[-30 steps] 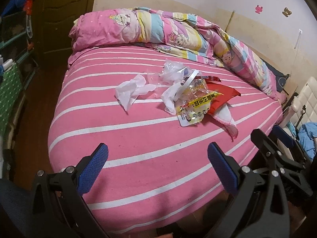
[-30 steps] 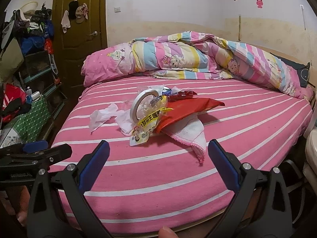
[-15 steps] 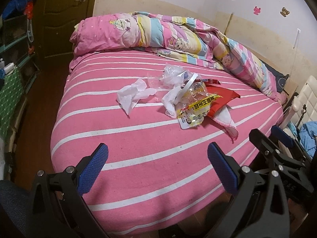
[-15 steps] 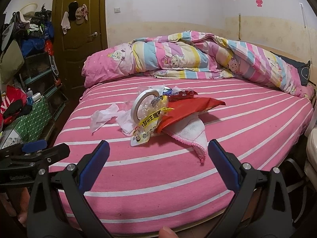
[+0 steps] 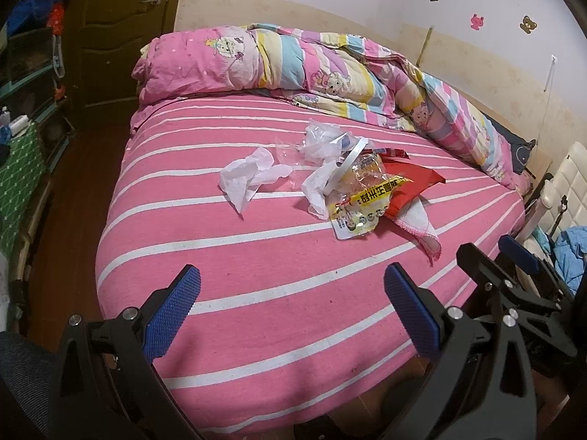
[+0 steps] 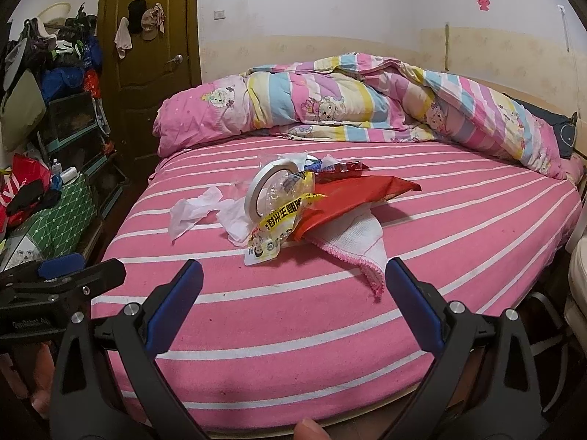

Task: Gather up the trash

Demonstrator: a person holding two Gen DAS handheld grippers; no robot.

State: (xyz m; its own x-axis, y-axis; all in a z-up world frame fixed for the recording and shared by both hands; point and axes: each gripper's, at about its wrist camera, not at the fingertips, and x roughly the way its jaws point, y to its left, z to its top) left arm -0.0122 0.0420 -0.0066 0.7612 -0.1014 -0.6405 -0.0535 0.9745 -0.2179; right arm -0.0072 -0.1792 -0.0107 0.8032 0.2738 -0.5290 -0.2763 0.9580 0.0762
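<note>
Trash heap on the pink striped bed, both grippers empty and spread wide.

Left wrist: the left gripper (image 5: 291,310) hangs over the bed's (image 5: 256,293) near edge, fingers wide apart; tissue (image 5: 249,178), tape roll (image 5: 345,163), snack bag (image 5: 361,201), red wrapper (image 5: 411,187) and cloth (image 5: 422,225) lie mid-bed, well ahead.
Right wrist: the right gripper (image 6: 293,304), fingers wide, faces the same heap, the cloth (image 6: 356,242) nearest; the quilt (image 6: 348,99) lies behind.
</note>
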